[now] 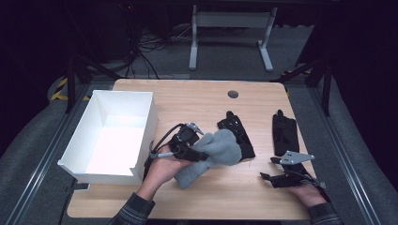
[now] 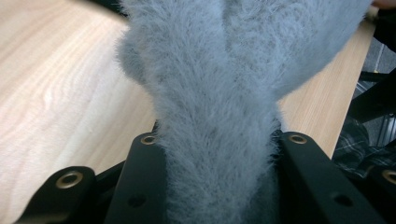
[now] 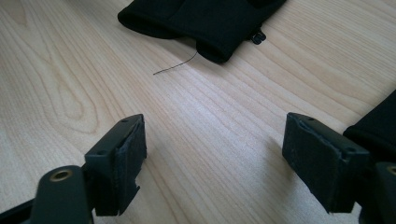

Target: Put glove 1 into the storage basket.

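A grey fuzzy mitten [image 1: 218, 150] hangs lifted above the wooden table [image 1: 197, 101], and my left gripper [image 1: 199, 154] is shut on its narrow cuff end. In the left gripper view the grey mitten [image 2: 219, 84] is pinched between both black jaws of the left gripper [image 2: 219, 140]. One black glove [image 1: 239, 133] lies flat just behind the mitten, and a second black glove [image 1: 285, 133] lies to the right. My right gripper [image 1: 268, 168] rests low near the table's front right and stands open. In its own view the right gripper [image 3: 219, 140] has only bare wood between its pads.
A white open box [image 1: 141, 101] stands at the table's left side, close to my left hand. A black glove cuff [image 3: 205, 23] lies ahead of the right gripper, with a loose thread [image 3: 175, 65] beside it. Another dark glove edge [image 3: 373, 126] touches its right jaw's side.
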`<state>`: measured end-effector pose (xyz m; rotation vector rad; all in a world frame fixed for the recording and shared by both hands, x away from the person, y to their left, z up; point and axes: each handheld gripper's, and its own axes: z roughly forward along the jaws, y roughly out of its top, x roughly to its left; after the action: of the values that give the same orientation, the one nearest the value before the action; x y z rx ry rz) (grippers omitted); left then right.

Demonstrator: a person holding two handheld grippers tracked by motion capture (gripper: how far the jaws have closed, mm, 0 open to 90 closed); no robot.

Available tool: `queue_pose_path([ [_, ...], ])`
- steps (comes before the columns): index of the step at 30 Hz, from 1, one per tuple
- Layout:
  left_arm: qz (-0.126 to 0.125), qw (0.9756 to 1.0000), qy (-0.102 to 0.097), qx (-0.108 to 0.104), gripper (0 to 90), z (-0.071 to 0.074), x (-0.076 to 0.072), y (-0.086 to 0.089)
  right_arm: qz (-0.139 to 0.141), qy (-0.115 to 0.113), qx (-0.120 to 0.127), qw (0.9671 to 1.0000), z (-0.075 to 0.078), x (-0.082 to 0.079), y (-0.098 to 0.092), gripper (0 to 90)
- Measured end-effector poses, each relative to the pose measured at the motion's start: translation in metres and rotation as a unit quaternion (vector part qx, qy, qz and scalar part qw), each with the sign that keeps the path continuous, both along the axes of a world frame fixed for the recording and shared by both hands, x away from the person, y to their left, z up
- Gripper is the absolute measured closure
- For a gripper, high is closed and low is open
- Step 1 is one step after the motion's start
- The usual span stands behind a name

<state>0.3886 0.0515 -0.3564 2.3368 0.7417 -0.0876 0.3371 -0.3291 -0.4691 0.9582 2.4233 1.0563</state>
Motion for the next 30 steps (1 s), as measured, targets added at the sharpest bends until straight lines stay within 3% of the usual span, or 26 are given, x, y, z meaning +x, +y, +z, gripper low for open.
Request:
queue_pose_path([
  [11,0.004,0.9997,-0.025,-0.007,67.5,0.044,0.001,0.006,0.000,0.001,0.001,1.0000,0.000,0.000,0.000,22.6],
  [19,0.014,0.9991,-0.036,-0.017,67.5,0.071,0.004,0.020,0.000,0.001,0.001,1.0000,0.000,0.000,0.000,22.6],
  [22,0.028,0.9984,-0.044,-0.020,67.4,0.087,0.010,0.036,0.000,0.001,0.001,1.0000,0.000,0.000,0.000,22.6],
  [30,0.049,0.9969,-0.053,-0.029,67.4,0.107,0.017,0.066,-0.001,0.001,0.001,1.0000,0.000,0.000,0.000,22.8],
])
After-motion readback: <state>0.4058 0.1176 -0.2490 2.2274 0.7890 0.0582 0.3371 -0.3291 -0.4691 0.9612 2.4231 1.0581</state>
